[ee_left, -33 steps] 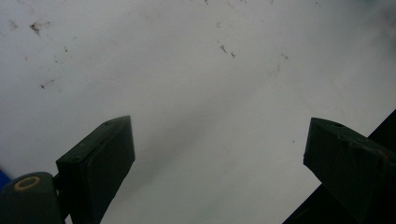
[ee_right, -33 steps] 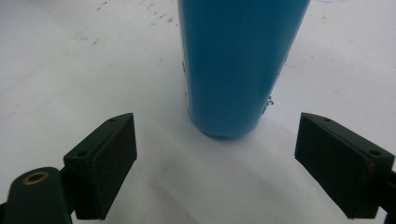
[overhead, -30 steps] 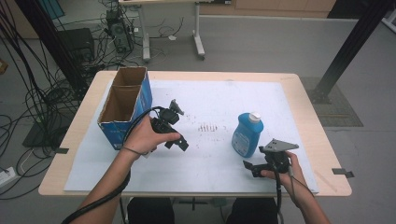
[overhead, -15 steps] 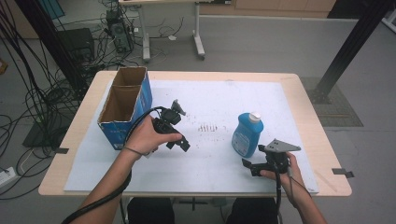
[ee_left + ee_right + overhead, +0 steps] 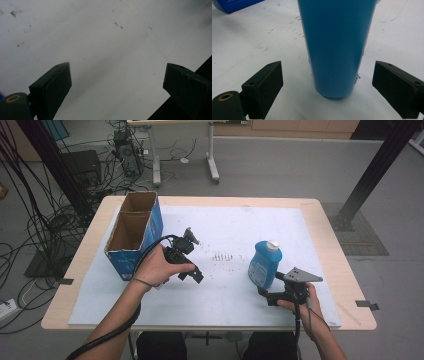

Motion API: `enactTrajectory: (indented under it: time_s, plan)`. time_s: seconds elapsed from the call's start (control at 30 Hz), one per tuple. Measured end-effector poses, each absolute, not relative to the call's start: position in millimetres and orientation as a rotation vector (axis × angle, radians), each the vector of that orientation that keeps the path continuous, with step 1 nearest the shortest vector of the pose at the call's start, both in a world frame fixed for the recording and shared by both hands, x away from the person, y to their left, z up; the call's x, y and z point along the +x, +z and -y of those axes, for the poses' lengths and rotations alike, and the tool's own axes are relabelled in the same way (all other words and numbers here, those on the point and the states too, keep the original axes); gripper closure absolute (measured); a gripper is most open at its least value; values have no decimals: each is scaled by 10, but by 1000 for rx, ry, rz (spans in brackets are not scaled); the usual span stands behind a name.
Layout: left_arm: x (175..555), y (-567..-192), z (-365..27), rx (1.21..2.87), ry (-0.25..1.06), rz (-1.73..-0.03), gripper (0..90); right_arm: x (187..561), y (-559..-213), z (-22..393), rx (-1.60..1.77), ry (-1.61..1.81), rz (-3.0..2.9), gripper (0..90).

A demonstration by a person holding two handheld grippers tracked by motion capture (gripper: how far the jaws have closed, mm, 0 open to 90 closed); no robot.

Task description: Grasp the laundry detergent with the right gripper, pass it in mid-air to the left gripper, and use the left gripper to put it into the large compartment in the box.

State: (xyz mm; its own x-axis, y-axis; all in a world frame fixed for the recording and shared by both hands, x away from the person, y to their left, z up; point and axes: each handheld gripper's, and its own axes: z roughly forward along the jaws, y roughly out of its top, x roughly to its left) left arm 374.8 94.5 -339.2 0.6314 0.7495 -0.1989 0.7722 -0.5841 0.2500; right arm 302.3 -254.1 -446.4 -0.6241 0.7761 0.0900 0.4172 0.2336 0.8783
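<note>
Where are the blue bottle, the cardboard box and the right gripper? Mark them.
blue bottle [image 5: 264,266], high view, on its label side.
cardboard box [image 5: 153,221], high view, on its blue outer wall.
right gripper [image 5: 263,296], high view, between its fingers.

Left gripper [image 5: 117,85]: two black jaws stand wide apart, nothing between them. Beneath lies a white sheet [image 5: 105,45] on the worktop, flecked with small dark specks toward the upper left and top centre. Dark strip at lower right corner.
</note>
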Motion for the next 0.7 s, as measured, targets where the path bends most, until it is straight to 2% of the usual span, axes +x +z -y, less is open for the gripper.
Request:
enactTrajectory:
  time_s: [0.7]
  plan:
    - [3750, -3388, -944, 2541, -105, -1219, 85, 3061, -4471, 2506, 1085, 1404, -2070, 84]
